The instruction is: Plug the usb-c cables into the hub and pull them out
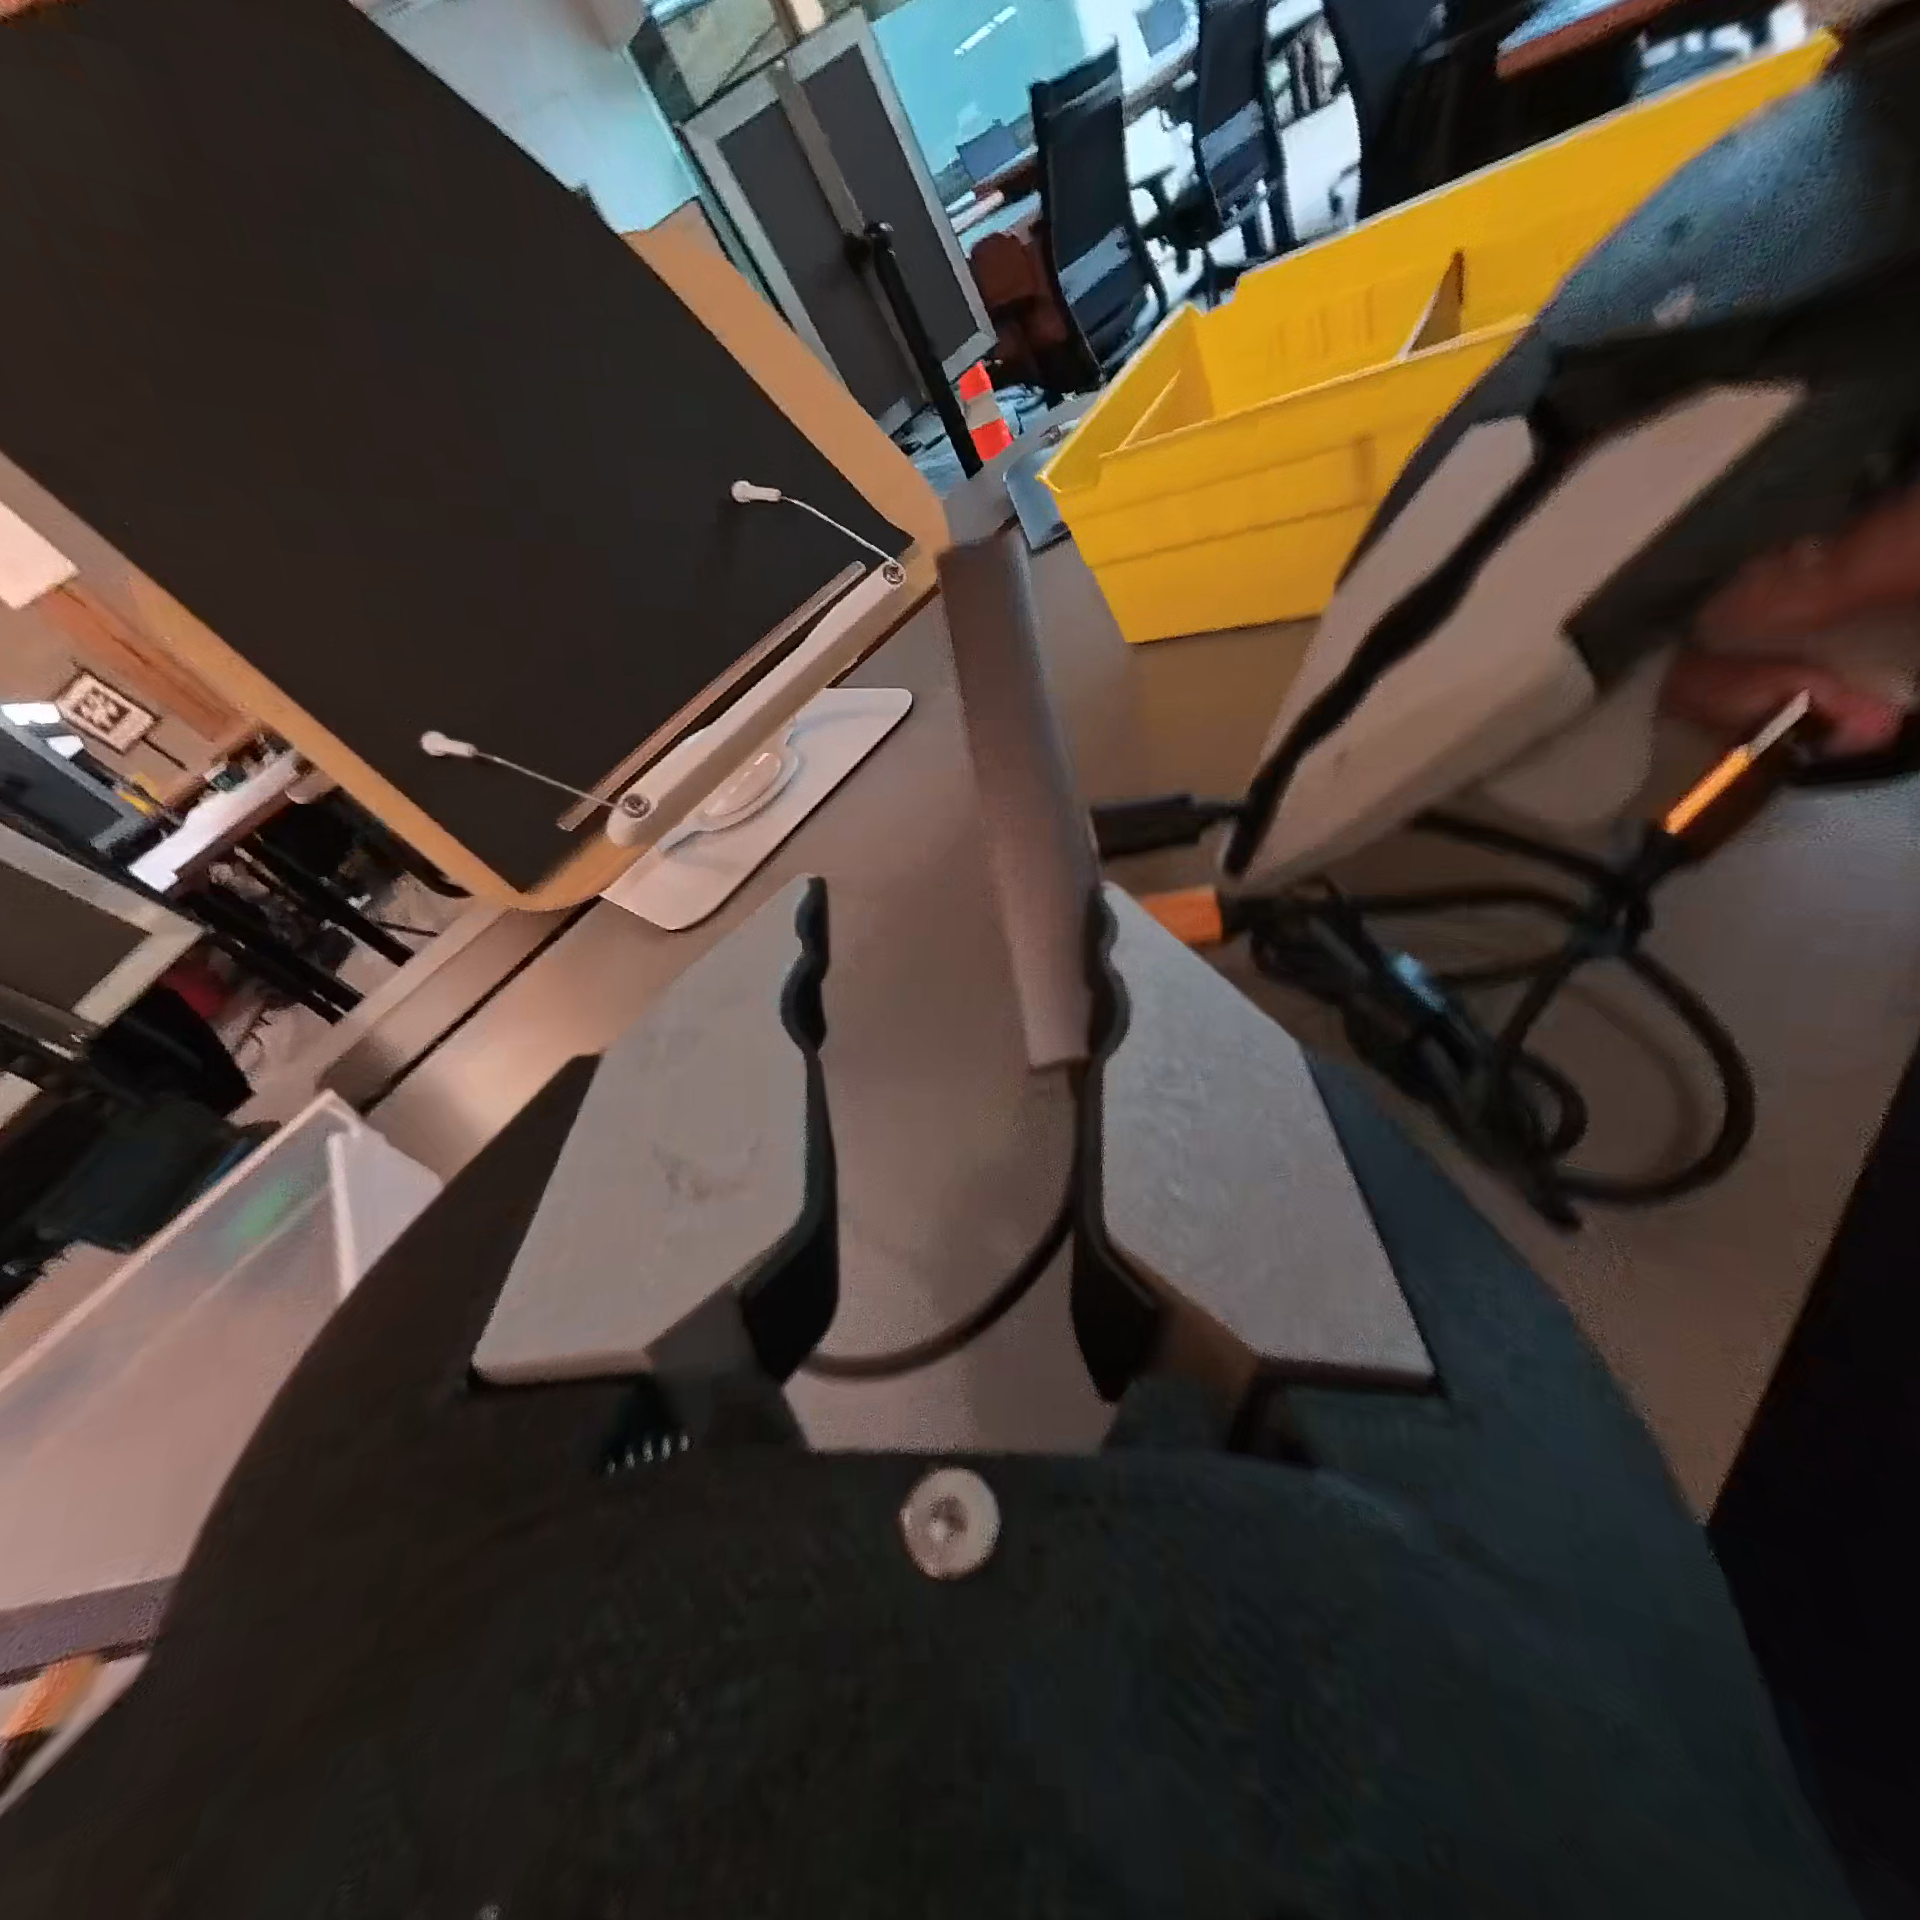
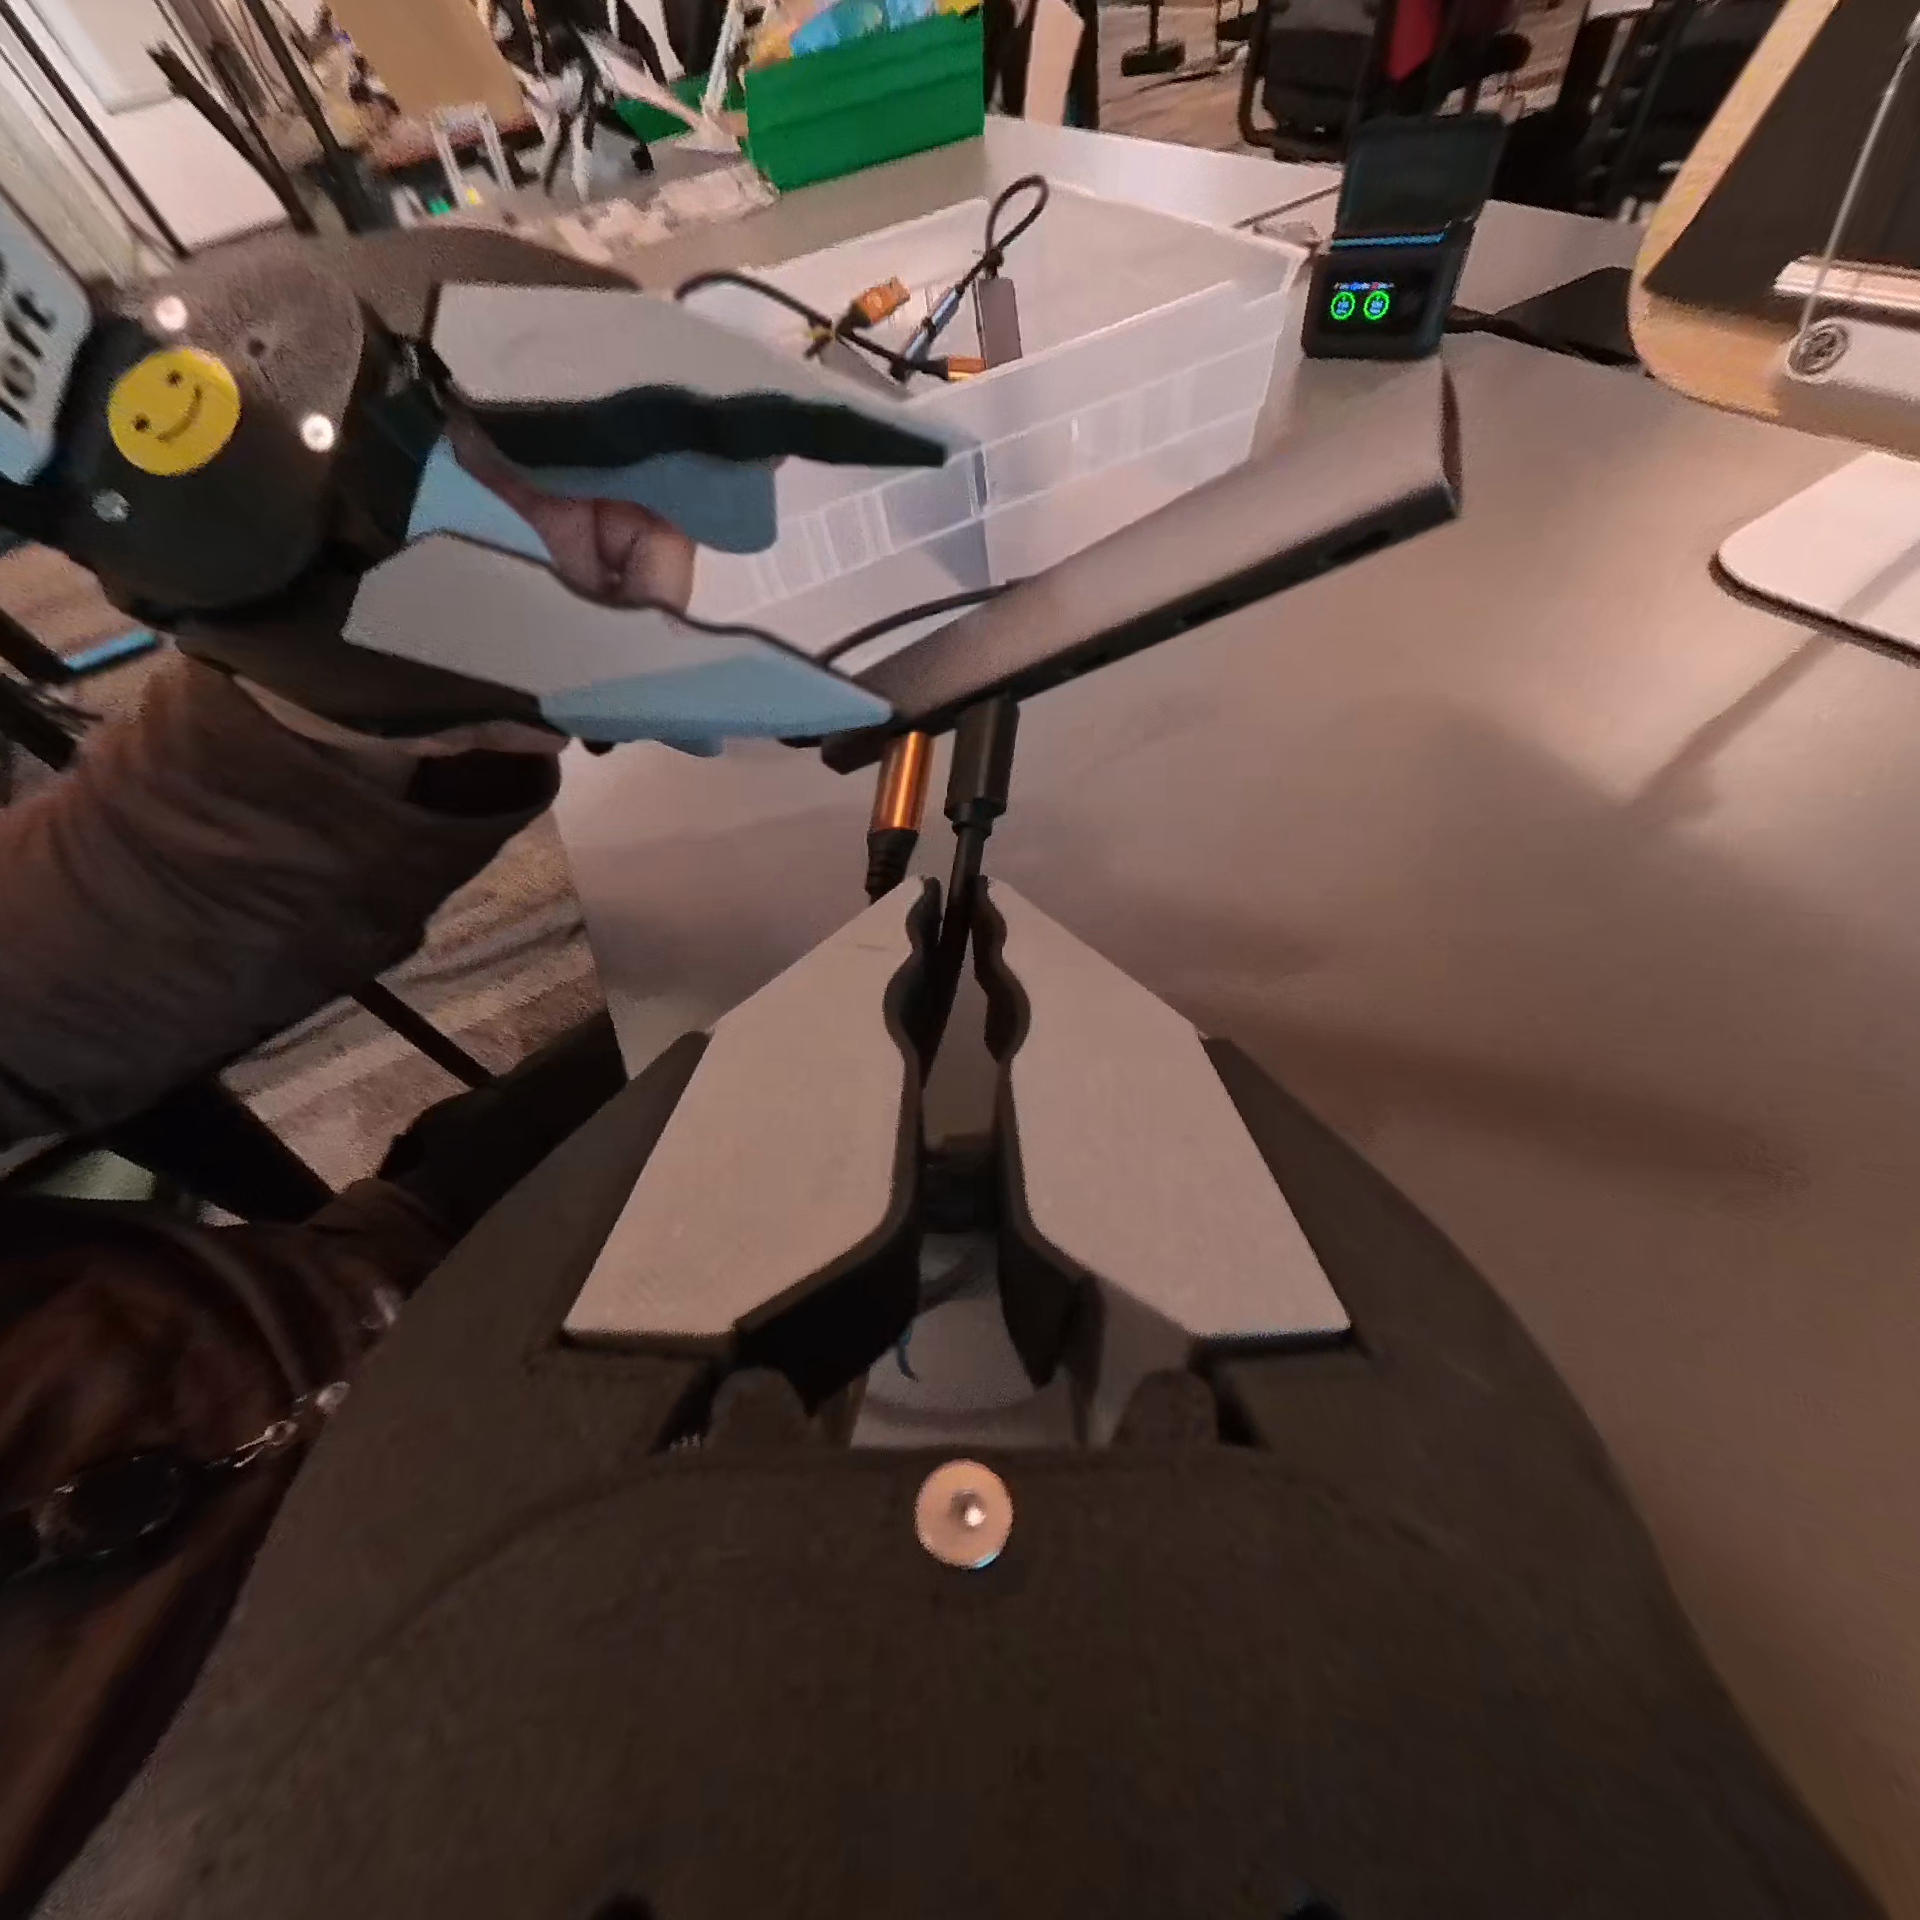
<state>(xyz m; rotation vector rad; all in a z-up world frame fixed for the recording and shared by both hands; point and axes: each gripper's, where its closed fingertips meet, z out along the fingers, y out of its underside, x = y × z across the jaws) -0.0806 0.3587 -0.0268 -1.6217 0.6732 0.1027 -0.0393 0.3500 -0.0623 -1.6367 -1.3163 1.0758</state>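
The slim dark grey hub (image 1: 1023,831) runs forward between my left gripper's (image 1: 956,914) fingers and rests against the right finger; the jaws stand wide apart. In the right wrist view the hub (image 2: 1299,488) is a flat slab above the table, its near end at the left gripper (image 2: 914,587). A black USB-C plug (image 2: 977,769) and an orange plug (image 2: 899,790) sit in its edge. My right gripper (image 2: 956,894) is shut on the black cable just behind the black plug. It also shows in the left wrist view (image 1: 1247,852) beside coiled black cables (image 1: 1558,1039).
A yellow bin (image 1: 1247,499) stands behind. A dark screen on a white stand (image 1: 769,790) is at the left. A clear bin (image 2: 1091,416) with spare cables lies beyond the hub, beside a small black device with green rings (image 2: 1382,301). A person's sleeve (image 2: 208,883) is at the left.
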